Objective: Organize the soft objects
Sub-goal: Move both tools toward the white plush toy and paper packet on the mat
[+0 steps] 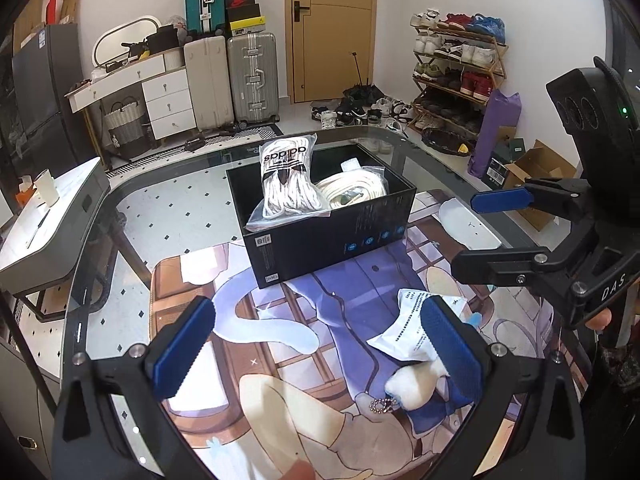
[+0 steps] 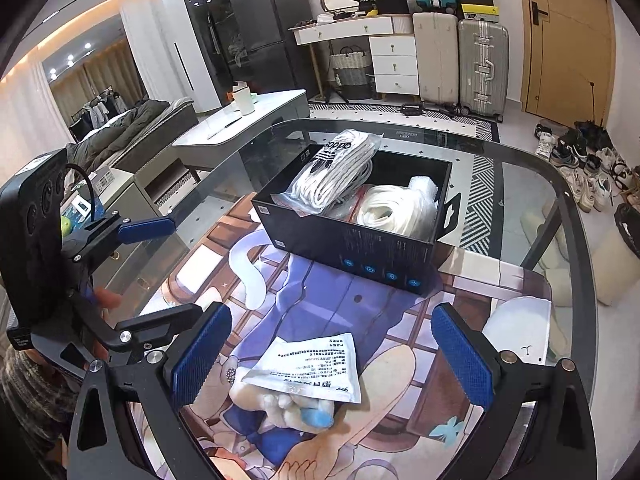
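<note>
A black open box (image 1: 328, 240) (image 2: 360, 248) stands on the table. It holds a bagged bundle of white laces (image 1: 286, 180) (image 2: 336, 172) that leans over one rim, and a bagged coil of white rope (image 1: 356, 190) (image 2: 392, 208). In front of the box a white printed packet (image 1: 408, 330) (image 2: 312, 364) lies partly over a white-and-blue plush toy (image 1: 412, 388) (image 2: 272, 404). My left gripper (image 1: 318, 346) (image 2: 160, 276) is open, its right pad just beside the packet. My right gripper (image 2: 332, 356) (image 1: 486, 234) is open above the packet and plush, holding nothing.
A printed picture mat (image 1: 280, 360) covers the near part of the glass table (image 2: 520, 200). A grey side table with a cup (image 1: 48, 188) stands to the left. Suitcases (image 1: 252, 76), a white dresser and a shoe rack (image 1: 456, 72) line the far wall.
</note>
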